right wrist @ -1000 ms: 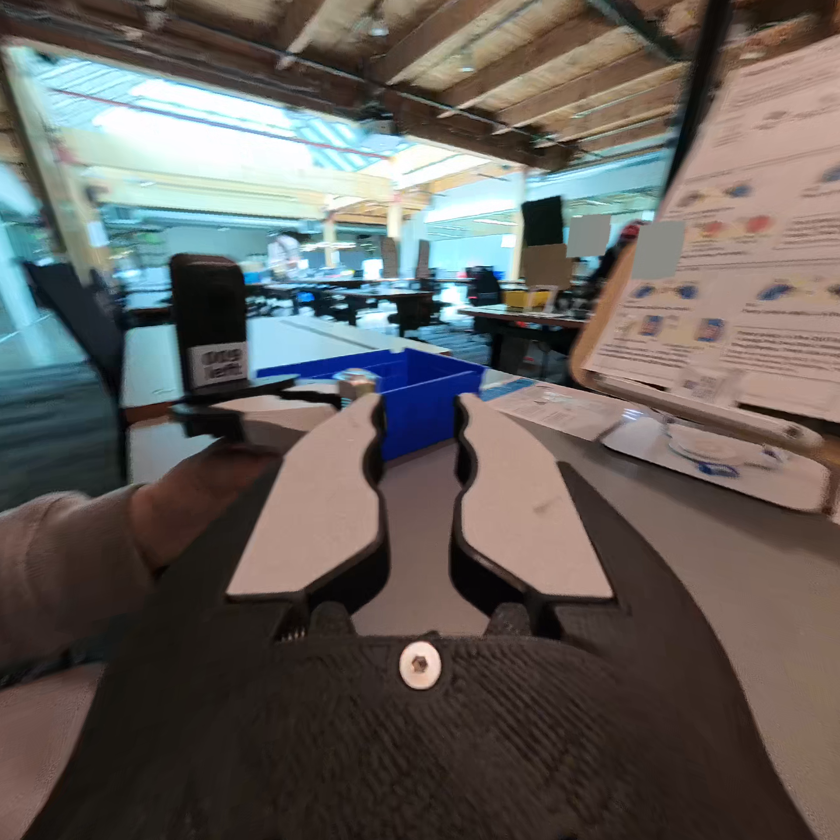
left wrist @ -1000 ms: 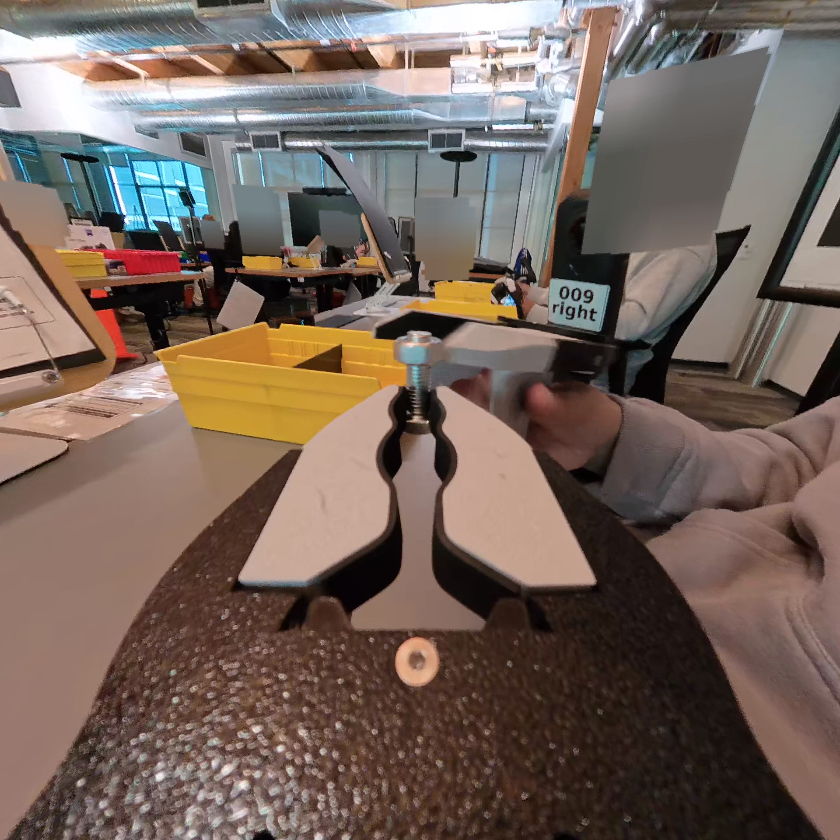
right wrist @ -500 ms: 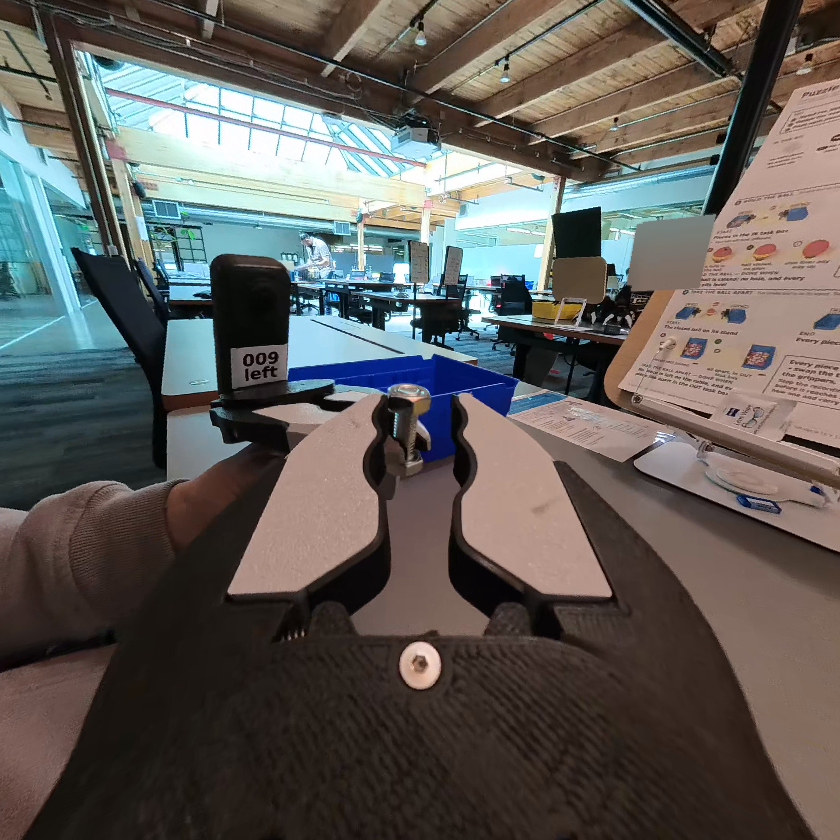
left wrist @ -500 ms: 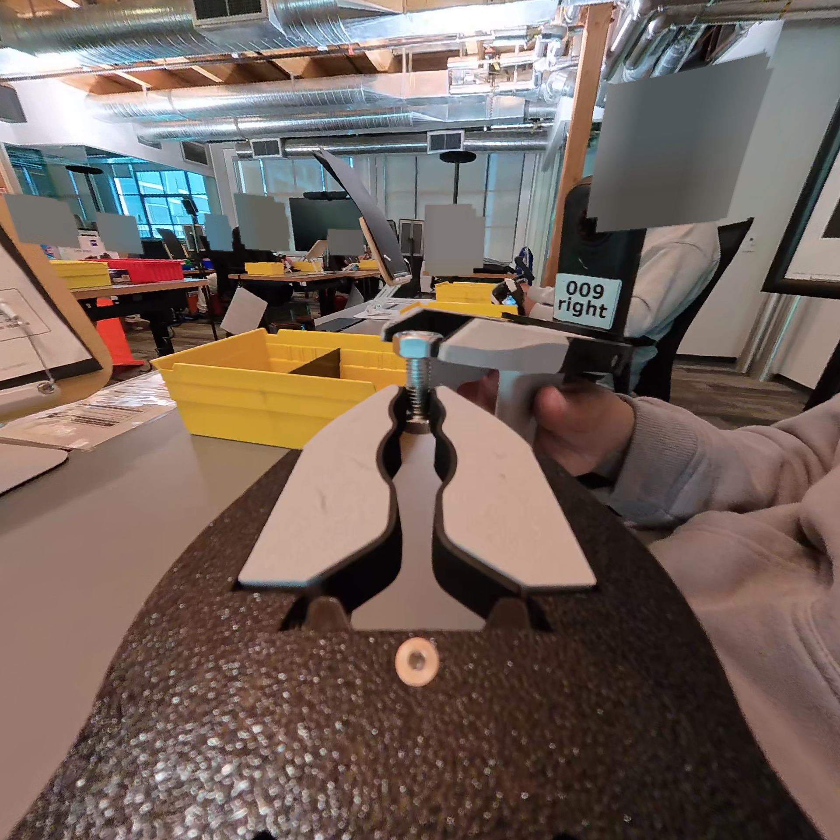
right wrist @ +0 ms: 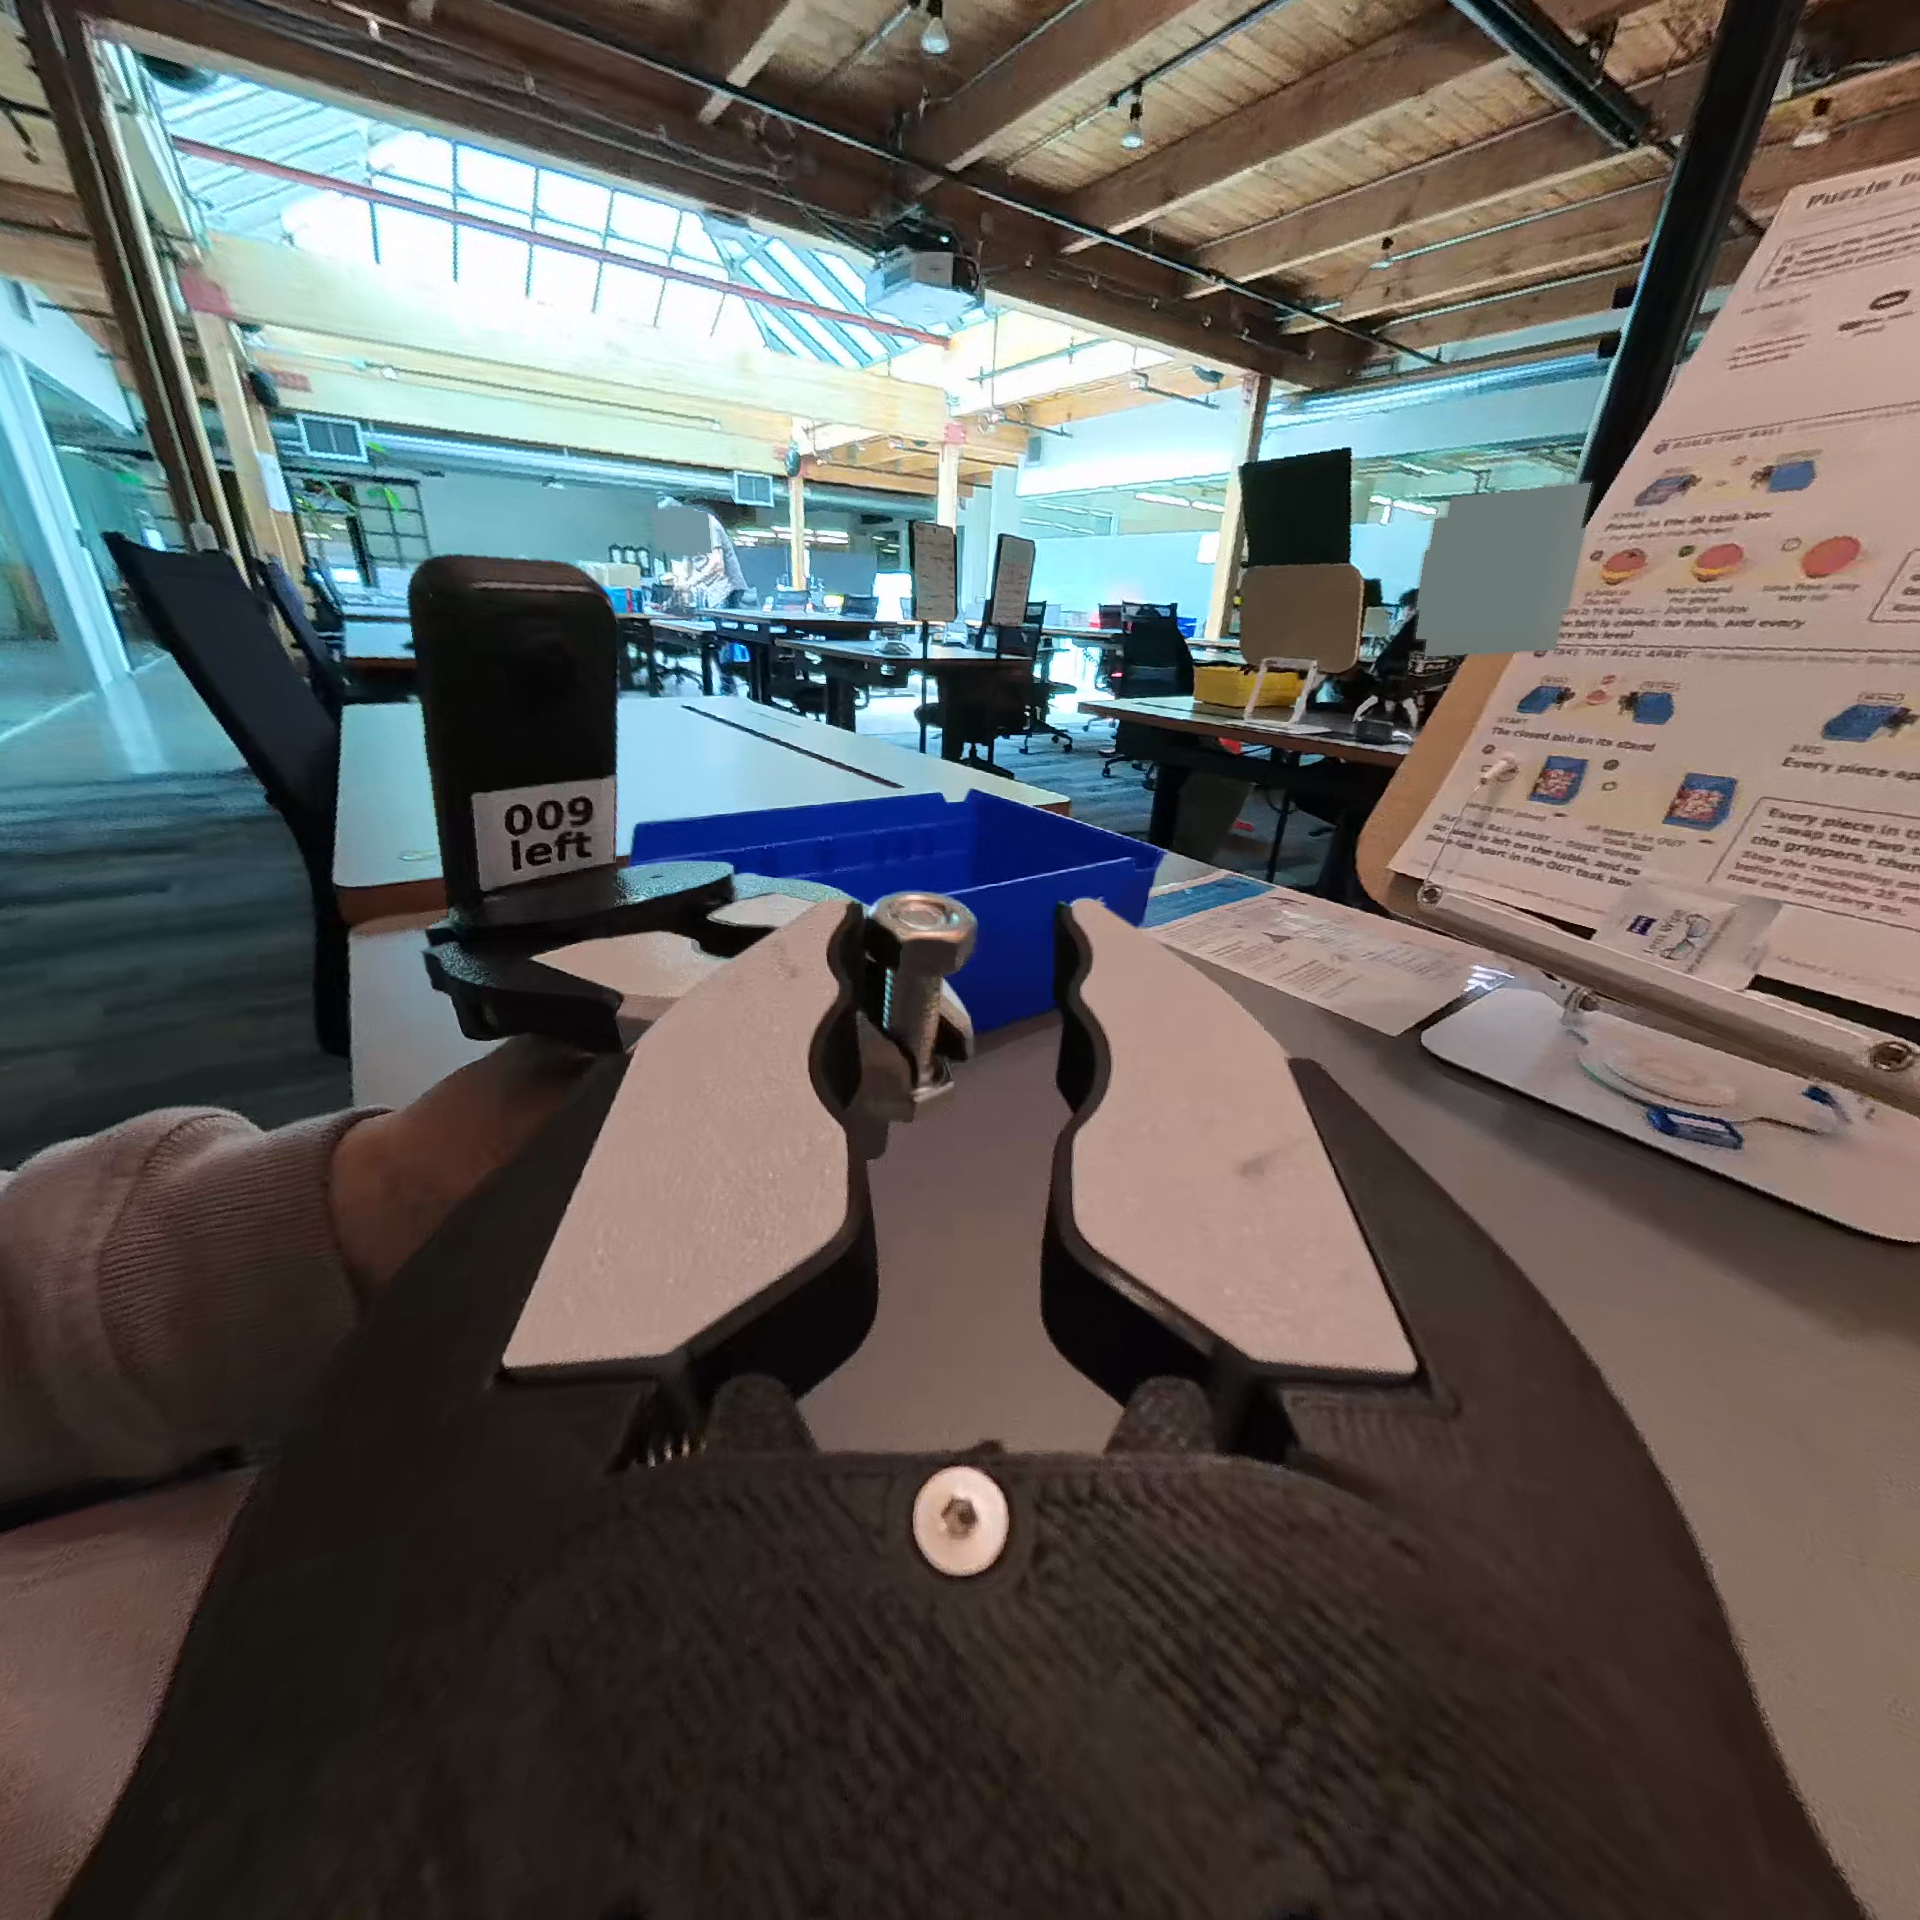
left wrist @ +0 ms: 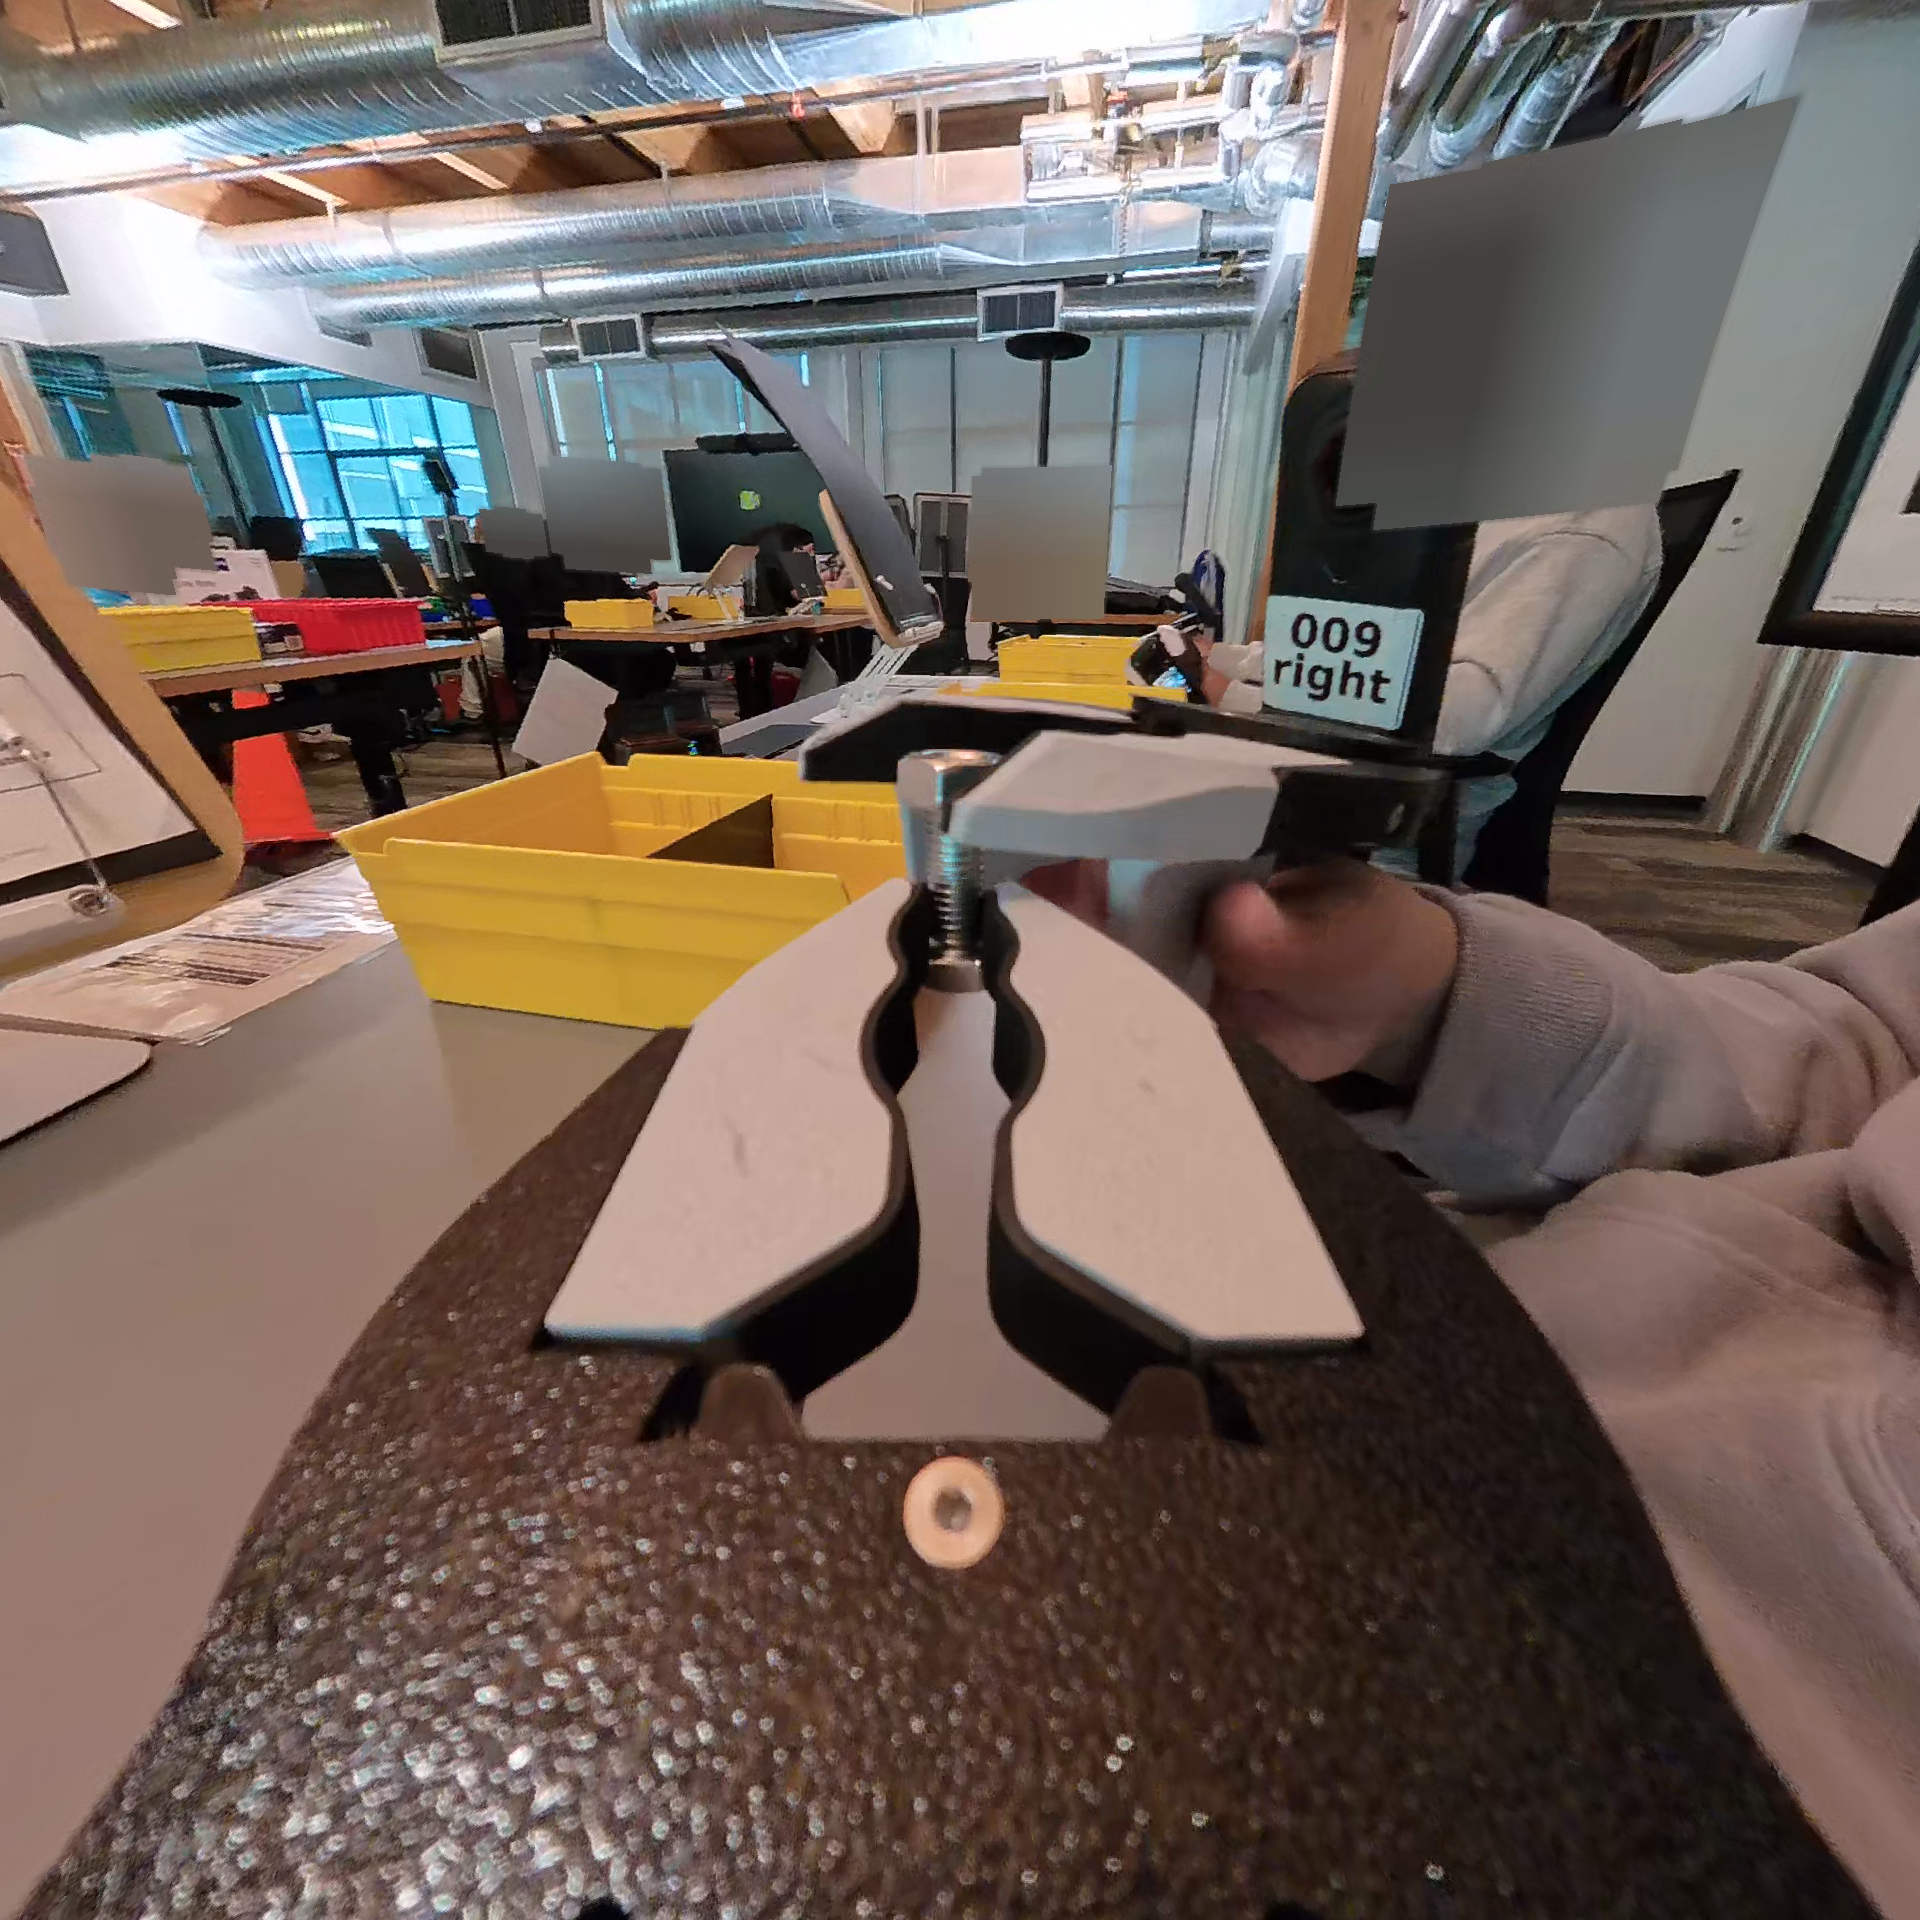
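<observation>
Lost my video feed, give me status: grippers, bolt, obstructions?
Left gripper clamped on silver bolt, head up. Right gripper open around the bolt head, right pad clear. Blue bin just beyond.

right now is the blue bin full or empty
Cannot tell fully: the blue bin shows only bare inner walls in the right wrist view, but its floor is hidden behind the near wall and the bolt.

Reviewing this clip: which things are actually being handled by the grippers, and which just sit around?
Handled:
- silver hex-head bolt, clamped upright in left gripper
- right gripper, open around the bolt head

Lying about:
- yellow plastic bin
- blue plastic bin
- instruction board
- grey table
</observation>
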The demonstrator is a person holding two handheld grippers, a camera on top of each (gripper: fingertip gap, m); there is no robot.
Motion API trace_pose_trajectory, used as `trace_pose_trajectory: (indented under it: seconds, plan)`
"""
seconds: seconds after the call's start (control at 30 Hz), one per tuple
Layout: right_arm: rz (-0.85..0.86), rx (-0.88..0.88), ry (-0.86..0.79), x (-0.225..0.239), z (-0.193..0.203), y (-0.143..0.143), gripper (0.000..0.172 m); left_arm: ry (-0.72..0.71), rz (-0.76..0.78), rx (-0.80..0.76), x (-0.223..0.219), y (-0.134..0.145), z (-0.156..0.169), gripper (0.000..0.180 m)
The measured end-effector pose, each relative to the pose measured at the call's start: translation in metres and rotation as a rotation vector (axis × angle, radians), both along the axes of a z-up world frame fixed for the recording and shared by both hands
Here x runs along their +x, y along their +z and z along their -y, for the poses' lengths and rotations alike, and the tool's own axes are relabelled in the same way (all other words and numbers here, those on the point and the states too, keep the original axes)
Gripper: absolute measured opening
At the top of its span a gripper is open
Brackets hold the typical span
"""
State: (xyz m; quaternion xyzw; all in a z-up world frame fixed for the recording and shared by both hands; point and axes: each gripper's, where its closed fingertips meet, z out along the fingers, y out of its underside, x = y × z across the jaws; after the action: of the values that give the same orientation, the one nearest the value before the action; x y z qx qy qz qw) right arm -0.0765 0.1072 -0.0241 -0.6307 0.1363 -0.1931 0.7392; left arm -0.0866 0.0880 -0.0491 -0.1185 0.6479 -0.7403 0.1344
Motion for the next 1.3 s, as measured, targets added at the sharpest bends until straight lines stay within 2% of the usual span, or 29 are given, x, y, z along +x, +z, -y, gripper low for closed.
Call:
trace_pose_trajectory:
  seconds: [0.07,0.1,0.13,0.17,0.23,0.3,0.5,0.73,0.9,0.97,1.07,1.3]
  plan:
    - [-0.026,0.022,0.022,0.003,0.006,0.002,0.042,0.022,-0.001,-0.012,0.003,0.003,-0.005,0.008]
    - [-0.035,0.034,0.011,0.007,0.012,0.003,0.041,0.029,-0.002,-0.025,0.005,0.005,-0.009,0.008]
    - [-0.049,0.059,-0.06,0.018,0.023,0.003,0.021,0.028,0.005,-0.044,0.005,0.007,-0.013,0.008]
    - [-0.053,0.1,-0.105,0.027,0.034,0.005,0.023,0.027,0.009,-0.062,0.005,0.01,-0.016,0.008]
    - [-0.103,0.132,-0.08,0.031,0.041,0.004,0.03,0.035,0.006,-0.062,0.006,0.01,-0.019,0.008]
    - [-0.11,0.129,-0.023,0.023,0.034,0.006,0.038,0.034,0.006,-0.055,0.006,0.008,-0.017,0.008]
    - [-0.018,0.041,0.038,-0.006,-0.002,0.005,0.036,0.007,0.007,-0.017,0.001,0.0,-0.003,0.008]
    - [-0.02,0.041,0.009,-0.002,0.001,0.004,0.03,0.01,0.01,-0.009,0.001,0.0,-0.002,0.008]
    - [0.002,0.017,0.001,0.001,0.008,0.007,0.037,0.029,0.011,-0.022,0.003,0.003,-0.006,0.008]
    - [-0.003,0.045,-0.041,0.008,0.02,0.012,0.026,0.027,0.009,-0.047,0.004,0.006,-0.011,0.008]
    - [-0.022,0.092,-0.048,0.013,0.032,0.018,0.033,0.044,0.013,-0.037,0.007,0.005,-0.015,0.008]
    - [0.016,0.034,0.034,-0.008,0.005,0.013,0.032,0.029,0.013,-0.018,0.004,0.002,-0.007,0.008]
